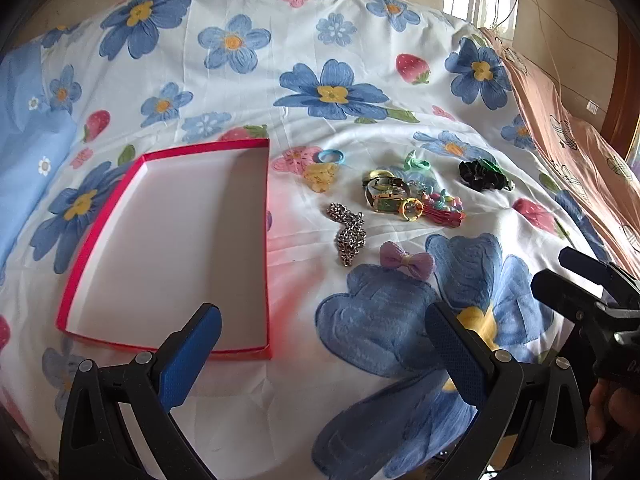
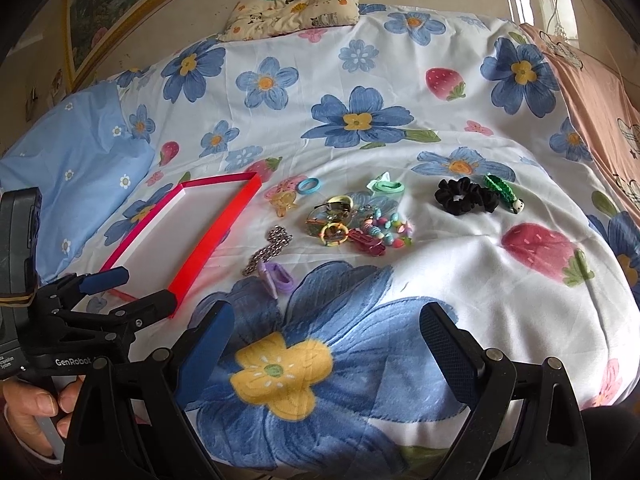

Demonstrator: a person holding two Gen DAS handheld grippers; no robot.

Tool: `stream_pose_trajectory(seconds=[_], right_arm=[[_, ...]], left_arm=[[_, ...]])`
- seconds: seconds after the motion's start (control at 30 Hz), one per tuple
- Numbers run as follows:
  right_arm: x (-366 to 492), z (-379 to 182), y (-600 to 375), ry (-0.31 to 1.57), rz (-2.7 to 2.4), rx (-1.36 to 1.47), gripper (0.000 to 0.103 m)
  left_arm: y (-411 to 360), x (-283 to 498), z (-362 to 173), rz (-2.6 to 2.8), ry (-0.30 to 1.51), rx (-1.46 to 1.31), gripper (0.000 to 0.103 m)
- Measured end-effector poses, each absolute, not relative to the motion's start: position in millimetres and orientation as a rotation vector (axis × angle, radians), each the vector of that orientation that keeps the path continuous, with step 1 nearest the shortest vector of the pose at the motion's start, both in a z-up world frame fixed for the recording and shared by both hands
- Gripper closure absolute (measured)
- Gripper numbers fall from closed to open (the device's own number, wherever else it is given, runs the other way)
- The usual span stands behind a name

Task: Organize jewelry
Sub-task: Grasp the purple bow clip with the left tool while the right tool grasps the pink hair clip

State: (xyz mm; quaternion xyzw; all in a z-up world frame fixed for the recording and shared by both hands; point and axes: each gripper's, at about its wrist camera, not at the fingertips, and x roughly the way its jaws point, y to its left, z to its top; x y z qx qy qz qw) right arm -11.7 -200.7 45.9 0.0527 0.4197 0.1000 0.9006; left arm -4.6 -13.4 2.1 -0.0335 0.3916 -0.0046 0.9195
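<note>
A shallow red box (image 1: pixel 262 216) with a white inside lies empty on the flowered bedspread; it also shows in the right wrist view (image 2: pixel 208 240). Right of it lies a heap of jewelry: a silver chain (image 1: pixel 348 236), a purple bow clip (image 1: pixel 406 260), gold watches (image 1: pixel 384 196), coloured beads (image 1: pixel 444 200), a blue ring (image 1: pixel 330 157), a yellow claw clip (image 1: pixel 320 176) and a black scrunchie (image 1: pixel 482 174). My left gripper (image 1: pixel 324 332) is open and empty, near the box's front edge. My right gripper (image 2: pixel 326 326) is open and empty, short of the heap (image 2: pixel 360 224).
A light blue pillow (image 2: pixel 72 176) lies left of the box. A patterned pillow (image 2: pixel 292 4) is at the bed's far end. A pink blanket (image 1: pixel 568 128) runs along the right side. The other gripper and hand show at each view's edge.
</note>
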Motion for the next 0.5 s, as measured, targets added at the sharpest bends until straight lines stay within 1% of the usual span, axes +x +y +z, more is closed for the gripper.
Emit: stream_pose_trajectory(seconds=[0.37, 0.43, 0.5], right_arm=[[18, 34, -221, 0.909, 0.208, 0.157, 0.009], [23, 32, -222, 0.917, 0.212, 0.161, 0.013], [29, 29, -224, 0.926, 0.215, 0.164, 0.02]], left_arm=[[-22, 31, -3, -0.077, 0.841, -0.06, 0.001], [-24, 37, -6, -0.084, 0.845, -0.066, 0.001], [-24, 42, -7, -0.091, 0.849, -0.076, 0.002]])
